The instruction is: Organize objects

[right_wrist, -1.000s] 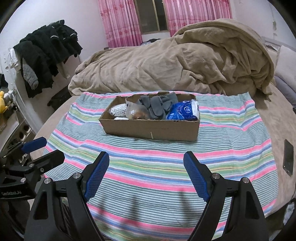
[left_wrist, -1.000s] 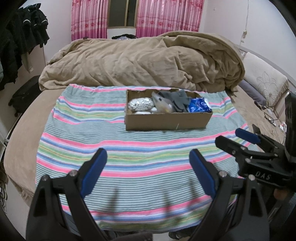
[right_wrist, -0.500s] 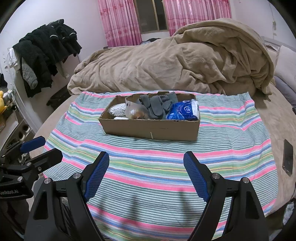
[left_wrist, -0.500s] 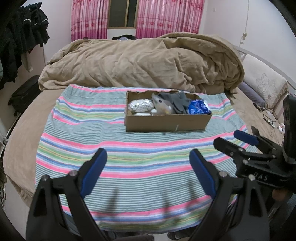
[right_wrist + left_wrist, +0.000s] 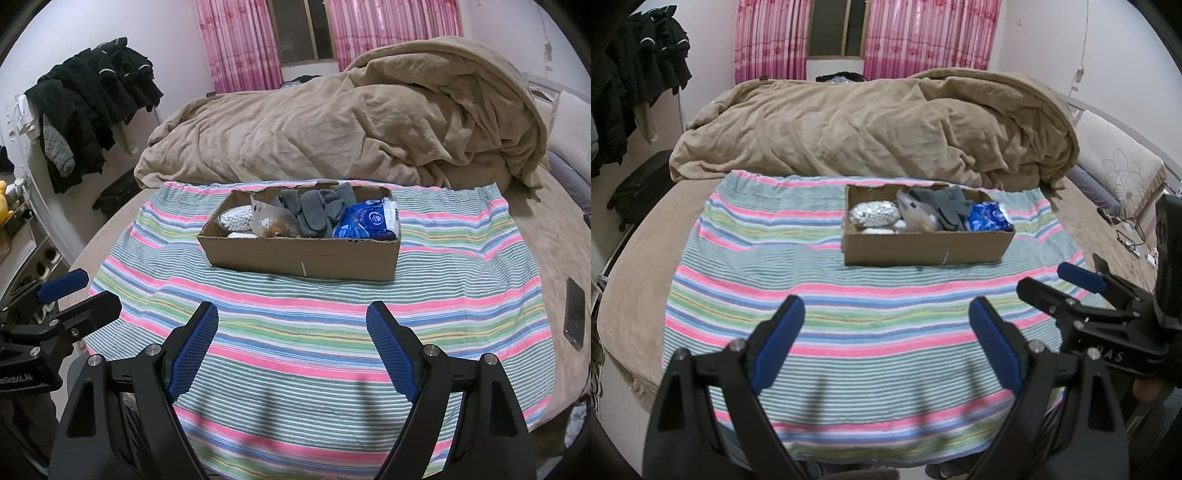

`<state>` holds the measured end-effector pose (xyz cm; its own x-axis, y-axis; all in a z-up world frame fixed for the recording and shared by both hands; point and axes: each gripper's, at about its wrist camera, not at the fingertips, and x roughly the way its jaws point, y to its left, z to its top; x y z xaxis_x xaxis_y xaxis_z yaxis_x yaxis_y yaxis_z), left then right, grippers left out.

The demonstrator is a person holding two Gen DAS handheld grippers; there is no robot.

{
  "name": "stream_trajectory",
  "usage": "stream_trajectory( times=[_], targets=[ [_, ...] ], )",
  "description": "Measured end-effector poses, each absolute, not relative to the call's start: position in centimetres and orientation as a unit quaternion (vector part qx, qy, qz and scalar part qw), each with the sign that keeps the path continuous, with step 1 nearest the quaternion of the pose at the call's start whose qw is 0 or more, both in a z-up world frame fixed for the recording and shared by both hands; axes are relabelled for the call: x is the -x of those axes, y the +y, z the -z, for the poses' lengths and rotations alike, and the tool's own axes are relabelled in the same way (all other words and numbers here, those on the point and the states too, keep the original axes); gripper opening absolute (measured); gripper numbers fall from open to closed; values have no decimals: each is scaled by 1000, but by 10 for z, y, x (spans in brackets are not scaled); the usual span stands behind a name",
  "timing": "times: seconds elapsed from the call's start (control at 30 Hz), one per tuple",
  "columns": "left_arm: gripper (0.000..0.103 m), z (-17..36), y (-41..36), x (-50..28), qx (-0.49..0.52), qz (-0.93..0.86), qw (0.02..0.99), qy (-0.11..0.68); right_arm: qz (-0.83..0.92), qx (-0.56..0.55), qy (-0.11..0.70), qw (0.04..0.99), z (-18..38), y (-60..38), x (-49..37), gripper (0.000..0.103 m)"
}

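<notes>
Hovering over the near edge of the striped cloth [image 5: 812,258], the left gripper [image 5: 886,314] has its blue-padded jaws spread wide with nothing between them. The right gripper [image 5: 291,317] is just the same: jaws far apart, empty, above the cloth's near half. Each gripper shows at the edge of the other's view, side by side and apart.

Farther out, toward the far side of the cloth, sits an open cardboard box [image 5: 923,249], well clear of both grippers. Inside it, from left to right in the right wrist view, are a bag of small white balls [image 5: 236,218] at the left end, a crumpled clear packet [image 5: 271,221] next to it, a pair of grey gloves [image 5: 314,214] in the middle lying partly over the packet, and a blue pack [image 5: 369,219] at the right end. A small white item lies below the bag of balls; I cannot tell what it is.

Behind the box a tan blanket [image 5: 879,129] is heaped across the bed. A dark phone [image 5: 574,314] lies on the sheet just right of the cloth. Black clothes [image 5: 92,110] hang by the left wall, and pink curtains [image 5: 240,44] frame the window.
</notes>
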<state>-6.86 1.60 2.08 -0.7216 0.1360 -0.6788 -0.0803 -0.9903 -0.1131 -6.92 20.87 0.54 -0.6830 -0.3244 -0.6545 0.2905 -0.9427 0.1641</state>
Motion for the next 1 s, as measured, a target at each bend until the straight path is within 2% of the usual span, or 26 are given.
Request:
stream_trajectory(
  times=[1.0],
  targets=[
    [92,-21,14,69,369,-927,52,-42,914,-370,-30,163,-1,211,71,85]
  ],
)
